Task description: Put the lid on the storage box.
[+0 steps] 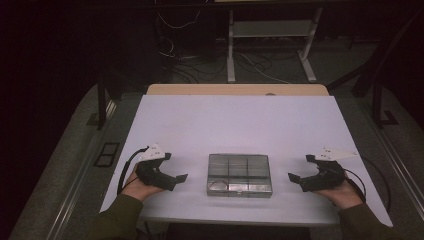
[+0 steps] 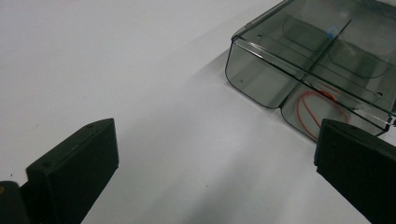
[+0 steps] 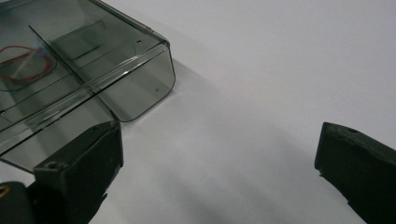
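Near the table's [image 1: 165,115] front edge, the left gripper [image 1: 176,167] and right gripper [image 1: 299,169] sat wide open and empty, flanking the clear box [image 1: 239,175].

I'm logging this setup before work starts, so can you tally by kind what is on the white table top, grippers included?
Clear smoky compartment box: 1
Red loop inside the box: 1
Hand-held grippers, jaws apart: 2, the left gripper and the right gripper
Total: 4
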A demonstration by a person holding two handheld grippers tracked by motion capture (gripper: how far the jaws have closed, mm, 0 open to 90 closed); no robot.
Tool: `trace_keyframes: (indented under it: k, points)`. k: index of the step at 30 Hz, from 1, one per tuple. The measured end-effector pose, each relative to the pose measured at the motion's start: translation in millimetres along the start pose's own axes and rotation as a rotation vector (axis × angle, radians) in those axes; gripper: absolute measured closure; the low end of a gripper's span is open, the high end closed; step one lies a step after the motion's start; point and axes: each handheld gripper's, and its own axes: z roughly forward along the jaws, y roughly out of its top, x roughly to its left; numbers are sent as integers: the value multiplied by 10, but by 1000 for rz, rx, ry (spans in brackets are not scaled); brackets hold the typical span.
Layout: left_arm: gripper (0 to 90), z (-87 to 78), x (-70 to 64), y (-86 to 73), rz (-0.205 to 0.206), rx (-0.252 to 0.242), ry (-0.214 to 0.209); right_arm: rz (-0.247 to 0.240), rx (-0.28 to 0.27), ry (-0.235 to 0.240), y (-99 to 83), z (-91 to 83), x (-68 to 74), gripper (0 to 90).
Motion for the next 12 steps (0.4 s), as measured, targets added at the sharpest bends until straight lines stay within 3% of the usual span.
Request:
trace_keyframes:
  k: [12]
  points:
    - [0, 8, -3, 12, 6, -5, -5, -3, -12, 12, -2, -20, 2, 8]
